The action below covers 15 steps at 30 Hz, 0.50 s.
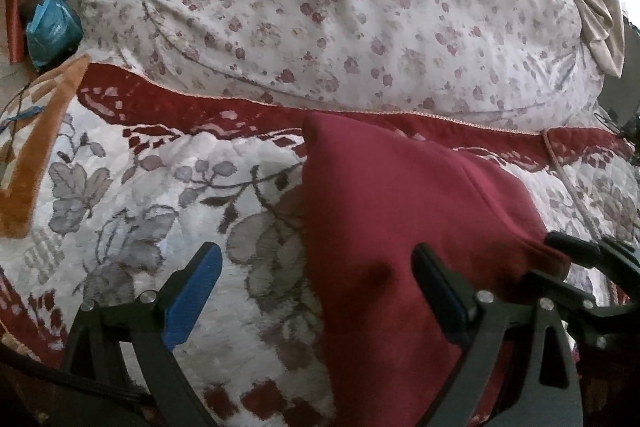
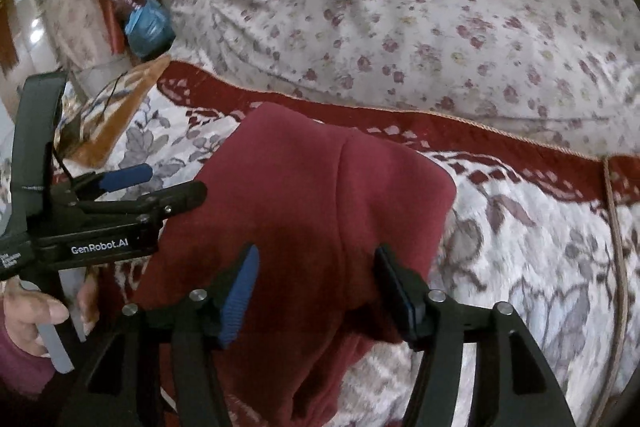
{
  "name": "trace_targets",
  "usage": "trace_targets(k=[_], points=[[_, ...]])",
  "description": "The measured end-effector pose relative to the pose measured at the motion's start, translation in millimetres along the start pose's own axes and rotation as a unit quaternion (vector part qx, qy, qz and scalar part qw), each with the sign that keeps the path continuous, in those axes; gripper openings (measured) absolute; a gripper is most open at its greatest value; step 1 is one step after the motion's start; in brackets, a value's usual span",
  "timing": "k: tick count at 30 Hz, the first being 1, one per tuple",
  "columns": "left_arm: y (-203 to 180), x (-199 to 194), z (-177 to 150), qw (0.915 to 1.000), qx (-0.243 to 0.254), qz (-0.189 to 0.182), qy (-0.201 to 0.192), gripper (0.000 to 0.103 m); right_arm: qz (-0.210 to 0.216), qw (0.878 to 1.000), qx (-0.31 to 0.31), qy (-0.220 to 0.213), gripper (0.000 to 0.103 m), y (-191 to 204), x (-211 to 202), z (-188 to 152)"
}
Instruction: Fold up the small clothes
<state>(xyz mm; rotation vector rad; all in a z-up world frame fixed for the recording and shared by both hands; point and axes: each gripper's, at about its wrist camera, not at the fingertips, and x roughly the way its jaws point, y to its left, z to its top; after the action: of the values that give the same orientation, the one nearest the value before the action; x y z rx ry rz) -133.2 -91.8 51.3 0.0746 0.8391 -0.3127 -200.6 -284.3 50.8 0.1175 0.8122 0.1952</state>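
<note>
Both angled downward, left gripper (image 1: 320,291) spread wide, right gripper (image 2: 316,291) straddling red garment (image 2: 320,195)

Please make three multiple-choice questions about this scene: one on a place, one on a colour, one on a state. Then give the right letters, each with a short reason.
1. On what does the garment lie?
A. on the quilted blanket
B. on a wooden chair
C. in a basket

2. What colour is the garment?
A. green
B. dark red
C. yellow

3. How does the left claw stand?
A. shut on a pillow
B. shut on nothing
C. open, with nothing pressed between its pads

Answers:
1 A: the flowered blanket shows all around the garment.
2 B: it is plain dark red in both views.
3 C: its pads stand wide apart, one over the blanket, one over the garment's edge.
</note>
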Motion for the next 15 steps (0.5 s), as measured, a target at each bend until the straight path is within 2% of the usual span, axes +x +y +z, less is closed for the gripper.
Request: trace_targets(k=[7,15], points=[[-3.2,-12.7,-4.7,0.9995,0.015,0.020,-0.018,0.095,-0.026,0.999,0.022,-0.009,0.086,9.8,-12.6,-0.7],[-0.6,-19.7,-6.6,0.9977,0.025,0.059,-0.022,0.095,-0.051,0.998,0.037,-0.015,0.090,19.5,-15.3,0.0]])
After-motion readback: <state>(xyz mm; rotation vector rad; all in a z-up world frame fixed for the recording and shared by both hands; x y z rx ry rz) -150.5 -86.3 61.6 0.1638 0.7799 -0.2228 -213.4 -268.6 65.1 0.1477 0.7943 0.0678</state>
